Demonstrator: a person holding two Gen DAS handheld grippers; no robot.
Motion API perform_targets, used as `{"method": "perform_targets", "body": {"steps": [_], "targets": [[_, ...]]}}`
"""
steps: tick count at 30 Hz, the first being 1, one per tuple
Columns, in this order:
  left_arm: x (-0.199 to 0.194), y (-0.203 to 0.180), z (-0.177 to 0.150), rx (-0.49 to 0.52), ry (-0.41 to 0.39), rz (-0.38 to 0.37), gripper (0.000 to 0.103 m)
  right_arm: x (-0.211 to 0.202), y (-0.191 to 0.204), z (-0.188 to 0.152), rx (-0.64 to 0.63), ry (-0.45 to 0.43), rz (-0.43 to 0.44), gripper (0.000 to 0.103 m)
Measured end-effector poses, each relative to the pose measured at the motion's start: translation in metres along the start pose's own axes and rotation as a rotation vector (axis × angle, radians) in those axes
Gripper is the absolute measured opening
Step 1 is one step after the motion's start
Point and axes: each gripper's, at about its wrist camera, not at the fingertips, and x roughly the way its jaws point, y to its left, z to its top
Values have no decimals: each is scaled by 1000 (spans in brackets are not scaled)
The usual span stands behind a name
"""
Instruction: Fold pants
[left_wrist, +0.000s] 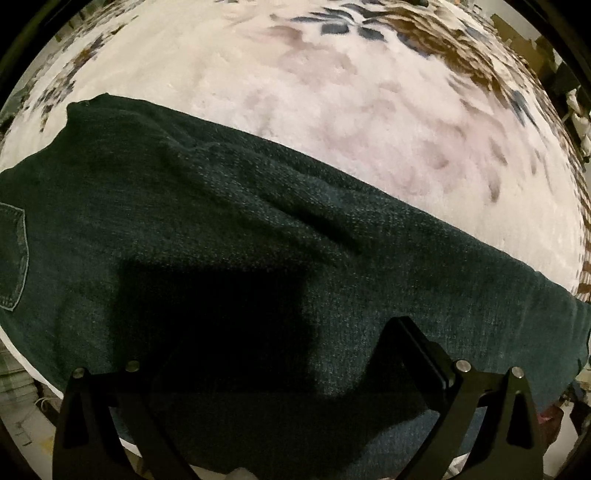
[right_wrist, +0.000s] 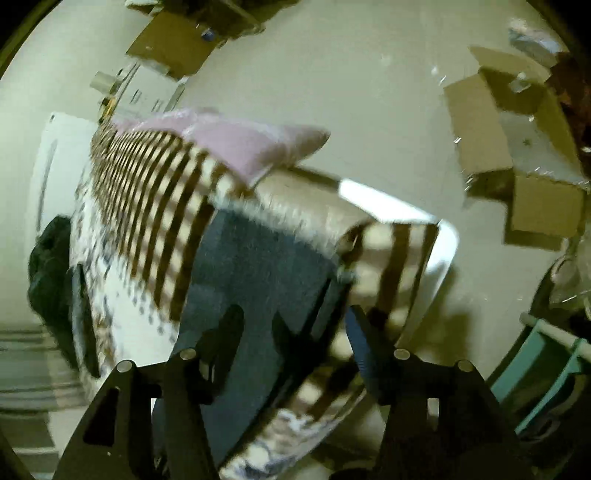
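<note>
Dark denim pants (left_wrist: 229, 236) lie spread across a pale fluffy blanket (left_wrist: 332, 110), a back pocket (left_wrist: 13, 254) at the left edge. My left gripper (left_wrist: 280, 343) hovers over the pants with its jaws wide apart and empty; its left finger is lost in shadow, the right finger (left_wrist: 421, 354) shows clearly. In the blurred right wrist view a blue denim leg end (right_wrist: 255, 280) hangs over the bed's striped edge (right_wrist: 155, 206). My right gripper (right_wrist: 295, 332) is open in front of that leg end, fingers either side of it.
A pink pillow (right_wrist: 236, 140) lies on the bed. Cardboard boxes (right_wrist: 517, 155) sit on the floor to the right, a teal rack (right_wrist: 546, 358) at lower right. A dark bundle (right_wrist: 51, 273) lies at the left by the bed.
</note>
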Motion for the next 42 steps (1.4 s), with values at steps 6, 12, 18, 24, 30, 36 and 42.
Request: {"method": "perform_targets", "body": {"steps": [6,12,18,24,30,36,42], "targets": [[0,2,2,-1,8,-2,103,21,-2,-3,28,-63,40,62],[-6,-6,-7,-12,-11,6,103,32,-8,4,32,-116,196,62],[-5,-9,-5,-18,-4,-12,103,36,10,9,-35,-135,165,9],[-43,9,-1,-55,-63,-99,103,2,55,-3,-120,-192,142,8],[-101,67,0,-129,-123,-154,103,-53,148,-67,-321,-207,203,8],[-134,139,-9,-187,-171,-144,103,-36,257,-184,-537,-91,248,8],[-131,217,-18,-262,-172,-104,103,65,324,-318,-727,90,216,8]]}}
